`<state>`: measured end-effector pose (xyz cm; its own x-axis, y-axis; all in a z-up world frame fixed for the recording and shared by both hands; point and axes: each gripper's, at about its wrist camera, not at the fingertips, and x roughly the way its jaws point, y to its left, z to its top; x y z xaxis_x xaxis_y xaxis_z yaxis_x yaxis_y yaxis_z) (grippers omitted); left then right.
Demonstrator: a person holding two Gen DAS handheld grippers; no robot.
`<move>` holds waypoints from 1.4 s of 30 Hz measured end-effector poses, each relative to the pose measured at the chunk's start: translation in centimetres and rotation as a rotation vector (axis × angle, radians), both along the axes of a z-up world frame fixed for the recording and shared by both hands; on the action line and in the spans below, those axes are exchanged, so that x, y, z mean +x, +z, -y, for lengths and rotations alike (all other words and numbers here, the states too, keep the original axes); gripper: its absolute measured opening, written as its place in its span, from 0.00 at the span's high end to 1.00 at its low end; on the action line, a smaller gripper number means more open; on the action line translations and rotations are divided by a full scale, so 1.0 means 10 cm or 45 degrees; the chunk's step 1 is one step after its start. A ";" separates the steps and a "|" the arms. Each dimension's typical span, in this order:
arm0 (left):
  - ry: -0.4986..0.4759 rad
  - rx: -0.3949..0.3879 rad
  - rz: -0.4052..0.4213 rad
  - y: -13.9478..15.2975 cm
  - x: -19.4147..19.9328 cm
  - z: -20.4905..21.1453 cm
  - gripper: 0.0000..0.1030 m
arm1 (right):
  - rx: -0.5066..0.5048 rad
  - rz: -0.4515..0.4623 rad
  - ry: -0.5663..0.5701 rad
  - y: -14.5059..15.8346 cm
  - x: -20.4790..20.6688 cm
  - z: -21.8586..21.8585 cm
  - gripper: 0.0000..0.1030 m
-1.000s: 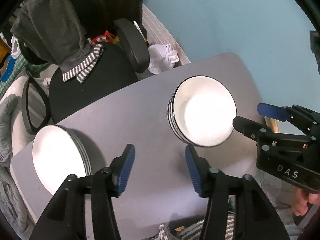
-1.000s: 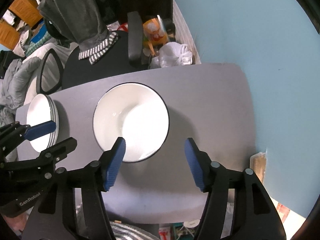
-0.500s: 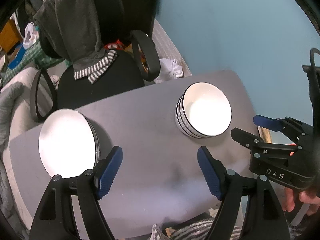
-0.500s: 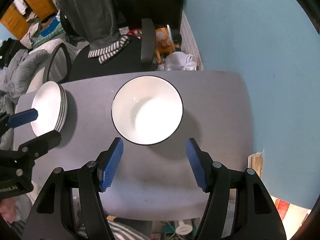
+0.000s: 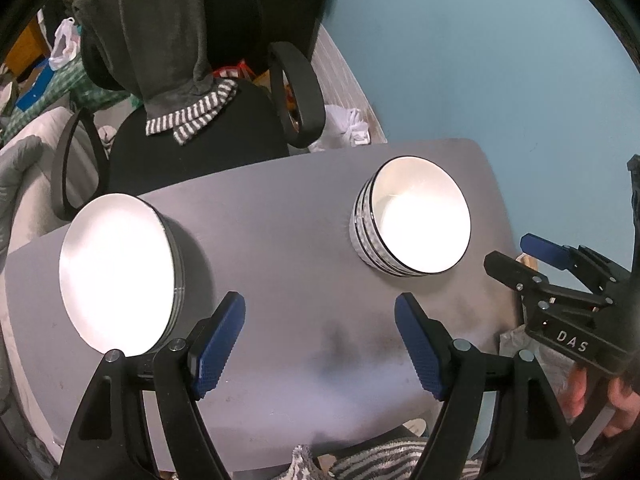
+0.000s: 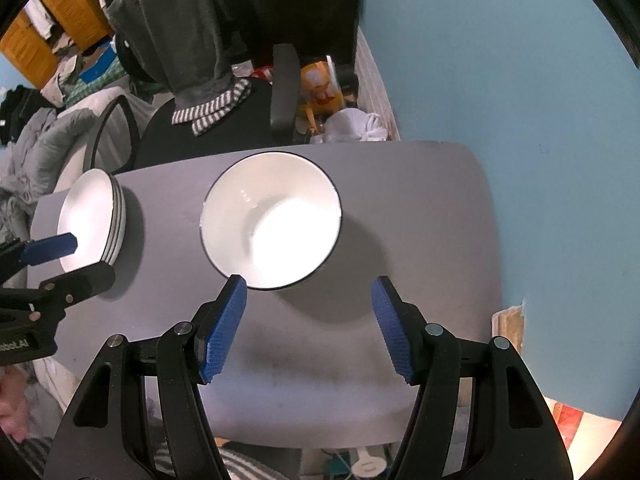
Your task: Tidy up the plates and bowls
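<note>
A stack of white plates sits at the left of the grey table; it also shows in the right wrist view. A stack of white bowls with black rims sits right of centre, and shows in the right wrist view. My left gripper is open and empty above the table's near side, between the two stacks. My right gripper is open and empty, just in front of the bowls; it appears in the left wrist view.
A black office chair with a grey hoodie draped on it stands behind the table. A blue wall runs along the right. Clutter and bags lie on the floor beyond the far edge. Striped fabric is at the near edge.
Both grippers have pulled back and up from the table, so the stacks look smaller. My left gripper's jaws have opened wider. The plates and bowls have stayed put.
</note>
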<state>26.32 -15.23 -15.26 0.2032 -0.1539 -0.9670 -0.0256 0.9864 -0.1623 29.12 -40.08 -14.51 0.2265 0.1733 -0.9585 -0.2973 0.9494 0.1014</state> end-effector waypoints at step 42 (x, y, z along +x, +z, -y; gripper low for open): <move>-0.030 -0.038 -0.342 -1.00 0.86 0.35 0.48 | 0.111 -0.384 0.040 -0.93 0.79 0.17 0.38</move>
